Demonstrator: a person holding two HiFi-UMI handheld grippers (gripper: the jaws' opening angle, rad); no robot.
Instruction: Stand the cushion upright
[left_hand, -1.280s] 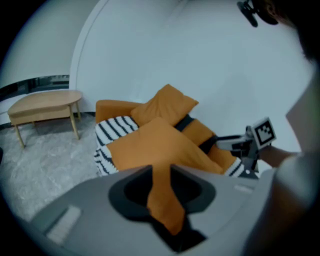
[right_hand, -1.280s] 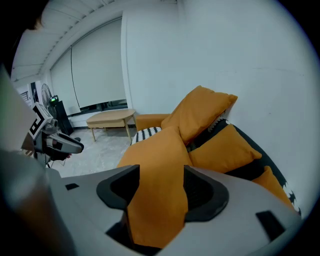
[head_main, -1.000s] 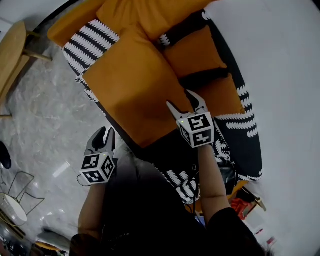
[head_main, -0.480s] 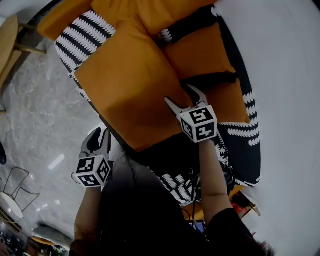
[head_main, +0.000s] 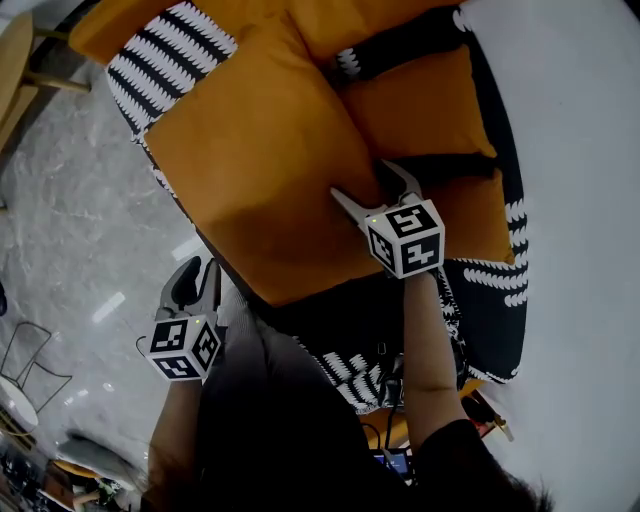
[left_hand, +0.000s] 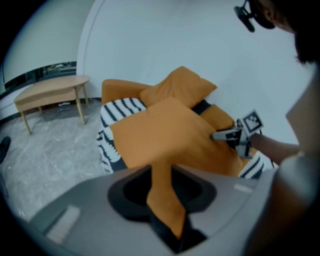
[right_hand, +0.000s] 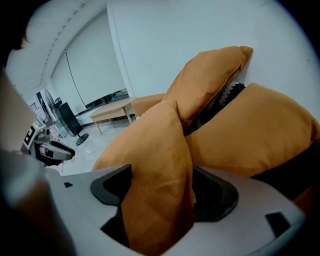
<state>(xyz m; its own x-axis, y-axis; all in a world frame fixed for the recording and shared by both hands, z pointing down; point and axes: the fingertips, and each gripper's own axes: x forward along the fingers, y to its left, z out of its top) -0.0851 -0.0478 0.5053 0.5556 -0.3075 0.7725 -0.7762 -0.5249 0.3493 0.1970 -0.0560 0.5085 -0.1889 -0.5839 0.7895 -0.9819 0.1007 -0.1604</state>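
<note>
Cushion (head_main: 250, 170) on sofa (head_main: 168, 66); left tool (head_main: 198, 274) pinching corner, right tool (head_main: 364, 182) opening around edge.

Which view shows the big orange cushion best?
Head view: the big orange cushion shows nearly whole from above. The left gripper view shows its face and one corner; the right gripper view only a close-up edge.

Soft, even daylight comes from the windows (right_hand: 90, 70) at nine o'clock in the right gripper view; the wall (right_hand: 175, 35) is bright, without glare. The head view is dimmer, with pale glints on the floor (head_main: 80, 230) at nine o'clock. All views bulge, corners black. The left tongs (left_hand: 161, 172) blur at six o'clock.
</note>
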